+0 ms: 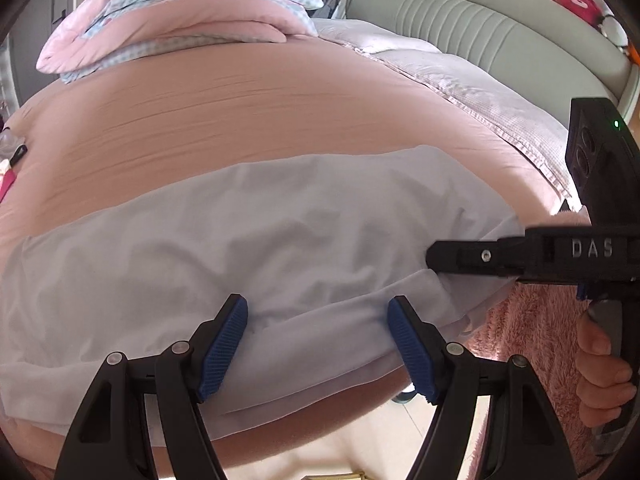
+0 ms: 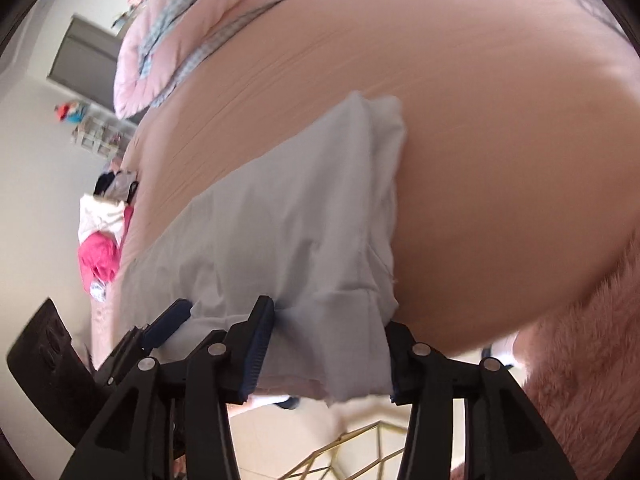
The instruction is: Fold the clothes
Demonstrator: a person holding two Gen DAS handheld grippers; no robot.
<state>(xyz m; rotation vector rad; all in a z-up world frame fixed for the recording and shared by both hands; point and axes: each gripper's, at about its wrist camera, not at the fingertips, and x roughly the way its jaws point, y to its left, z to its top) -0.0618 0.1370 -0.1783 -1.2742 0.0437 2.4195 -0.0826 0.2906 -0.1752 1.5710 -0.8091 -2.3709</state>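
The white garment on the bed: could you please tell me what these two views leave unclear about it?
- White garment: its type; folded over, left end cut off in the left wrist view.
- Right tongs: right pad hidden behind cloth.
- Near hem: blurred in the right wrist view.

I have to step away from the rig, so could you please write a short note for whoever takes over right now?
Left hand-held gripper: open, its fingers either side of the near edge of the white garment, not clamped.
Right hand-held gripper: looks open, with the garment's right end draped between its fingers; a firm grip cannot be confirmed.
The garment lies lengthwise along the near edge of the pink bed, and appears already folded at least once into a long band.
Left to do: probably close both grippers on that near edge, fold it across, then flatten it.
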